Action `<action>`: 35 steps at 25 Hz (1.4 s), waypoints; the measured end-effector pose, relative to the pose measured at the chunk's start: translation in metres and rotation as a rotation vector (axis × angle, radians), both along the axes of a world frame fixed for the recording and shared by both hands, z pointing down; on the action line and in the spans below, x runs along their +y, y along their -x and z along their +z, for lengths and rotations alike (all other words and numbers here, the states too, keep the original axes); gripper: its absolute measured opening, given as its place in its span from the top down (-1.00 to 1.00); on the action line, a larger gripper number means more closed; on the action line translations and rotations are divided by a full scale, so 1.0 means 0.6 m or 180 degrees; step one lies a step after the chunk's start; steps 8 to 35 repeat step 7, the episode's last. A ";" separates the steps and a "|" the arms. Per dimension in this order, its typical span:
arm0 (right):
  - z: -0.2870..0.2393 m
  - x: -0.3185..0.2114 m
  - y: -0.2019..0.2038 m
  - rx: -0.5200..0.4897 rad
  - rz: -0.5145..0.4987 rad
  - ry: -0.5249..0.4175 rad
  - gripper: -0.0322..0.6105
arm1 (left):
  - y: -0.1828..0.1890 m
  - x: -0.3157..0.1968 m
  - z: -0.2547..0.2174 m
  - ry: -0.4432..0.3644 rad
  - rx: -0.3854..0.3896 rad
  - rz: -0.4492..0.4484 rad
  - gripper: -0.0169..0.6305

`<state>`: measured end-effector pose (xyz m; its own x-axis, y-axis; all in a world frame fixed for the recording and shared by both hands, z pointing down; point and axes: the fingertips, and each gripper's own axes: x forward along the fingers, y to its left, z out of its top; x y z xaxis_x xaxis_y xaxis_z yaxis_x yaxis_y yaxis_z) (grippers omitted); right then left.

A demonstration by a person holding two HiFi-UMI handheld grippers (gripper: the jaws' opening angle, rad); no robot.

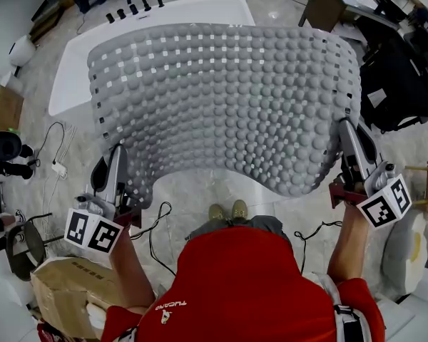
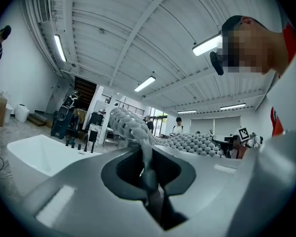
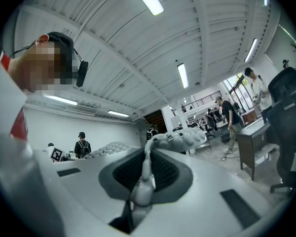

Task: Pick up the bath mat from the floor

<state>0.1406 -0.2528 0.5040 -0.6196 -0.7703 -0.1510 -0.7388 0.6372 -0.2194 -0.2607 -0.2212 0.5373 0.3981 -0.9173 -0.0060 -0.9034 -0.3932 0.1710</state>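
While both grippers are raised, the grey nubbed bath mat point(image 1: 221, 105) hangs off the floor, stretched wide between them and hiding much of the white bathtub point(image 1: 70, 77) behind it. The left gripper point(image 1: 118, 154) is clenched on the mat's corner on the bathtub's left side, a fold pinched tight between its jaws. The right gripper point(image 1: 348, 130) grips the opposite corner in the same way, well right of the bathtub.

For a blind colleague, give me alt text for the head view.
A person in a red shirt holds a grey bobbled bath mat spread out in the air, the left gripper and right gripper each shut on a near corner.
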 end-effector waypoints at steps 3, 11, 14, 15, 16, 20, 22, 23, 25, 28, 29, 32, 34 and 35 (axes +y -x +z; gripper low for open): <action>-0.001 0.001 0.001 0.0010 -0.0008 -0.0012 0.79 | 0.002 0.003 0.000 -0.0013 0.0001 -0.0003 0.83; 0.000 0.004 0.004 0.0029 -0.0019 -0.0033 0.79 | 0.004 0.008 0.004 -0.0027 0.0011 -0.0001 0.83; 0.000 0.004 0.004 0.0029 -0.0019 -0.0033 0.79 | 0.004 0.008 0.004 -0.0027 0.0011 -0.0001 0.83; 0.000 0.004 0.004 0.0029 -0.0019 -0.0033 0.79 | 0.004 0.008 0.004 -0.0027 0.0011 -0.0001 0.83; 0.000 0.004 0.004 0.0029 -0.0019 -0.0033 0.79 | 0.004 0.008 0.004 -0.0027 0.0011 -0.0001 0.83; 0.000 0.004 0.004 0.0029 -0.0019 -0.0033 0.79 | 0.004 0.008 0.004 -0.0027 0.0011 -0.0001 0.83; 0.000 0.004 0.004 0.0029 -0.0019 -0.0033 0.79 | 0.004 0.008 0.004 -0.0027 0.0011 -0.0001 0.83; 0.000 0.004 0.004 0.0029 -0.0019 -0.0033 0.79 | 0.004 0.008 0.004 -0.0027 0.0011 -0.0001 0.83; 0.000 0.004 0.004 0.0029 -0.0019 -0.0033 0.79 | 0.004 0.008 0.004 -0.0027 0.0011 -0.0001 0.83; 0.000 0.004 0.004 0.0029 -0.0019 -0.0033 0.79 | 0.004 0.008 0.004 -0.0027 0.0011 -0.0001 0.83; 0.000 0.004 0.004 0.0029 -0.0019 -0.0033 0.79 | 0.004 0.008 0.004 -0.0027 0.0011 -0.0001 0.83; 0.000 0.004 0.004 0.0029 -0.0019 -0.0033 0.79 | 0.004 0.008 0.004 -0.0027 0.0011 -0.0001 0.83; 0.000 0.004 0.004 0.0029 -0.0019 -0.0033 0.79 | 0.004 0.008 0.004 -0.0027 0.0011 -0.0001 0.83; 0.000 0.004 0.004 0.0029 -0.0019 -0.0033 0.79 | 0.004 0.008 0.004 -0.0027 0.0011 -0.0001 0.83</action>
